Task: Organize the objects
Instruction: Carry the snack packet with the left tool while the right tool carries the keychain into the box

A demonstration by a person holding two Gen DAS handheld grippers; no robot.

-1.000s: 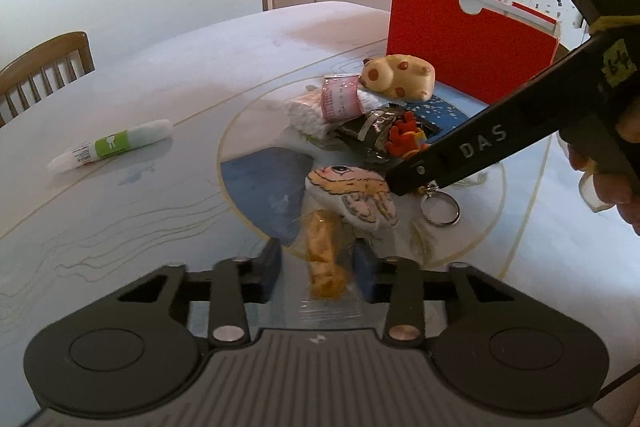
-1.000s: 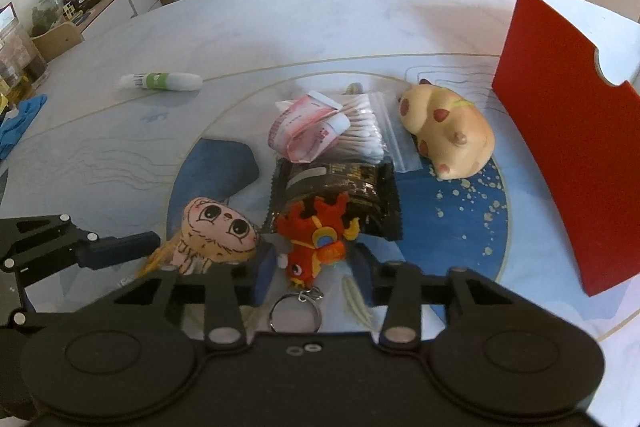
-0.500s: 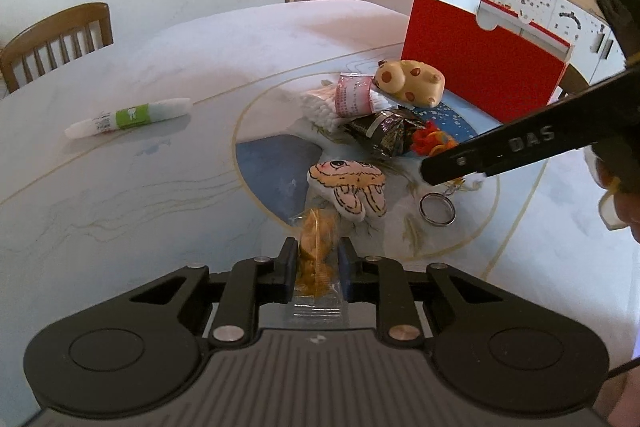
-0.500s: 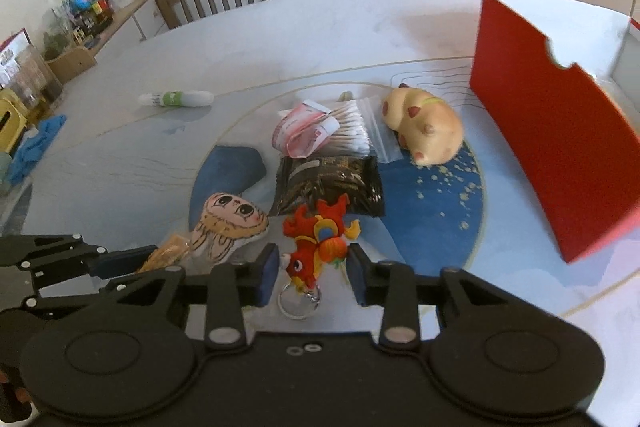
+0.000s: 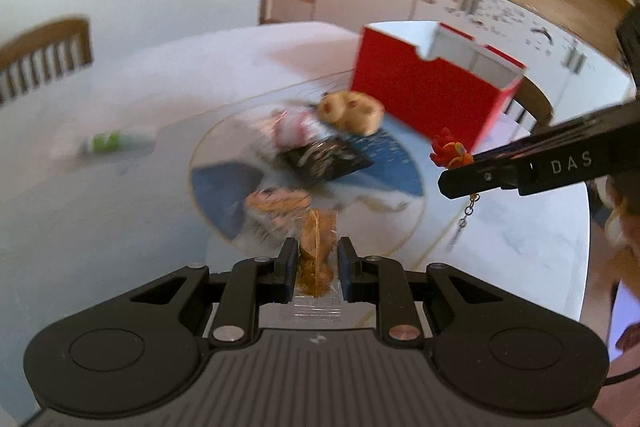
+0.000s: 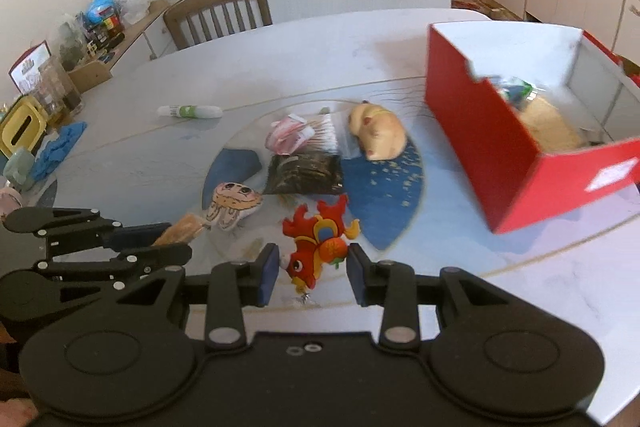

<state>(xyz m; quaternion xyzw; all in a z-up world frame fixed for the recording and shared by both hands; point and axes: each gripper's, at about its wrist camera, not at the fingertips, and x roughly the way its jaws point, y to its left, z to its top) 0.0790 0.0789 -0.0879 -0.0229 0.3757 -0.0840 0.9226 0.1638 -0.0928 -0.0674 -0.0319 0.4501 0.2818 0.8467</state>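
Two grips are loaded: left gripper (image 5: 318, 263) pinches a clear-wrapped snack packet (image 5: 316, 247); right gripper (image 6: 312, 267) pinches a red fish keychain (image 6: 316, 243). Ahead-right of the right gripper stands the red box (image 6: 480, 131).

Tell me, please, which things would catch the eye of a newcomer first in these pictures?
Most striking is the red box, open-topped, standing at the right on the table with some things already inside. Next, the red and orange toy keychain held up in the right gripper, and the clear packet of golden snack clamped in the left gripper. The other small things lie in a cluster at the table's middle.
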